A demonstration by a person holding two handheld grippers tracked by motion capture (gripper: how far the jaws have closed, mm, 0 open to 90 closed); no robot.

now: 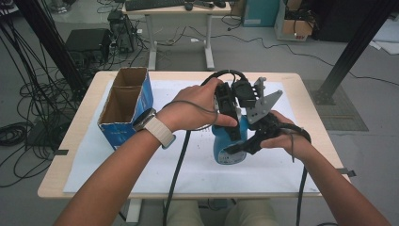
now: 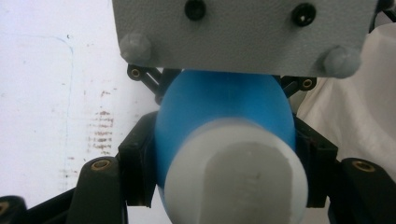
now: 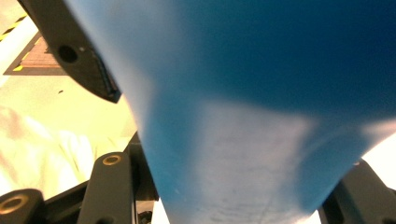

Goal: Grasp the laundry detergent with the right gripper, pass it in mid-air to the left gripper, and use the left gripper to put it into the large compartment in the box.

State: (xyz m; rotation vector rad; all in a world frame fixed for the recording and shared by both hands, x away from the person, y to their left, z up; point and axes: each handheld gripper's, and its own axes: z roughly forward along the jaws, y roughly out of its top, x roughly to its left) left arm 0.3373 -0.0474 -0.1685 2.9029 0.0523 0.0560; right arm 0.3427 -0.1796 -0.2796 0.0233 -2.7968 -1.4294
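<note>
The wooden tabletop (image 1: 310, 94) under its white paper sheet is carrying an open blue cardboard box (image 1: 126, 104) at the left and a blue plastic bottle with a white cap (image 1: 229, 147) near the middle, well apart from the box. Both grippers are clamping that bottle: the left gripper (image 1: 234, 129) is holding it up by the cap, its fingers (image 2: 135, 172) pressing the blue shoulder, while the right gripper (image 1: 244, 147) is gripping the body from the side. The smooth, tapering wall is looking slippery; if either hand is twisting or pulling unevenly, the bottle could be slipping out, tipping on the paper, or, should the cap be loosening, spilling.
</note>
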